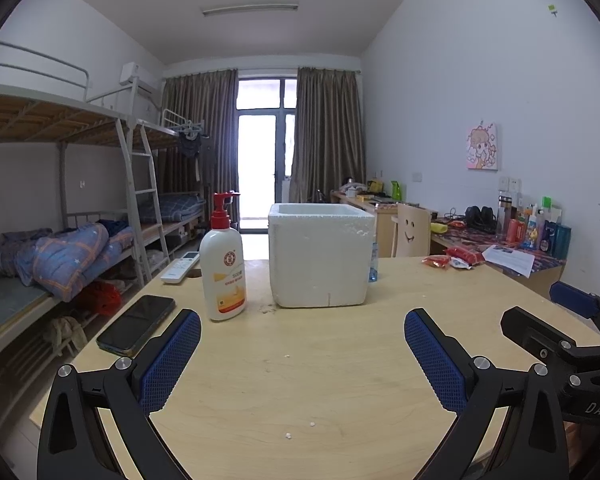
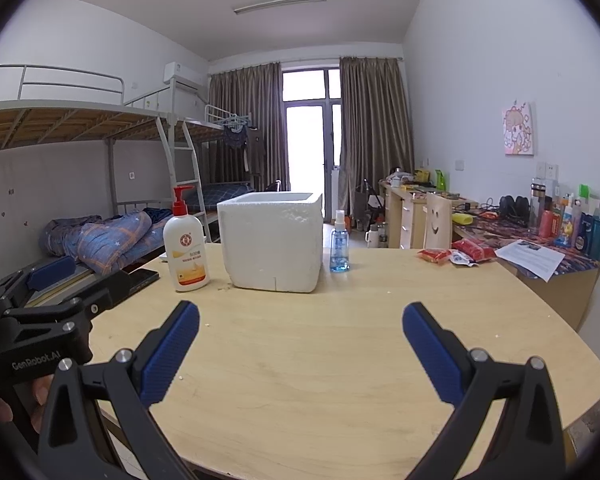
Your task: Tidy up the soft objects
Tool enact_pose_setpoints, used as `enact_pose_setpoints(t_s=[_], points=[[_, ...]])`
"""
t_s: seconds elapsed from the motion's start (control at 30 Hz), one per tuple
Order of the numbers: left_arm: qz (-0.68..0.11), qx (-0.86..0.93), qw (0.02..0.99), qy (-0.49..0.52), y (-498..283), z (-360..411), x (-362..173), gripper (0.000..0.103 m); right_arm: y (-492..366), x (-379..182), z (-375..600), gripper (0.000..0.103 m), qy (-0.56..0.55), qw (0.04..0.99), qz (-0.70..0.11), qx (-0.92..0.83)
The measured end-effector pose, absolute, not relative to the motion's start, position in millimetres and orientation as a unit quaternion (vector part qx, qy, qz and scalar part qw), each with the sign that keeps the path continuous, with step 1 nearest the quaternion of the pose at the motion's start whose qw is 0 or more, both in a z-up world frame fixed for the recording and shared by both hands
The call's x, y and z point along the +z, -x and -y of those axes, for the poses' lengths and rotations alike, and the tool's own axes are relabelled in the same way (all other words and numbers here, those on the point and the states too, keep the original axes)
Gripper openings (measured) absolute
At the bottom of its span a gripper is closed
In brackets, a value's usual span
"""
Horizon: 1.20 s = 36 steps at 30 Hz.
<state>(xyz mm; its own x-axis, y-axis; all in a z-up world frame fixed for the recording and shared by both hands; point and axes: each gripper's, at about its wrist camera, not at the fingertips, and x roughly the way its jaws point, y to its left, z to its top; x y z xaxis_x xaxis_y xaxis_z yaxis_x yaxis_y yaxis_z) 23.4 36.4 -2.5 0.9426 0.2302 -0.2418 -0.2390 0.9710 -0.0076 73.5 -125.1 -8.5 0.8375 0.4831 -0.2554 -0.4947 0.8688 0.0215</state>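
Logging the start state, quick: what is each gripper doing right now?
Left gripper: open, holding nothing, above the wooden table.
Right gripper: open, holding nothing, above the same table.

We are seeing a pale, matt wooden table (image 1: 300,380) carrying a rough white foam box (image 1: 320,256), a glossy plastic lotion bottle (image 1: 223,268) and a glass-smooth black phone (image 1: 137,324).
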Motion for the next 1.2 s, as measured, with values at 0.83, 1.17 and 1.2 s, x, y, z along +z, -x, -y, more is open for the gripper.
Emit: enact_pose_setpoints(t_s=[0.83,1.17,1.2], points=[[-0.124,0.117,0.985,0.016,-25.6,-36.6,-1.4,0.102,-74.1,-8.7,122.6,0.103,0.024,0.957,-0.131,0.257],[-0.123,0.114,0.986,0.015,-25.3,-35.2,-1.2,0.102,-74.8,-10.4,123.8,0.103,0.021,0.958,-0.132,0.256],[-0.123,0.114,0.986,0.015,-25.5,-35.0,-1.1,0.102,-74.6,-10.7,123.5,0.103,0.022,0.957,-0.133,0.256]])
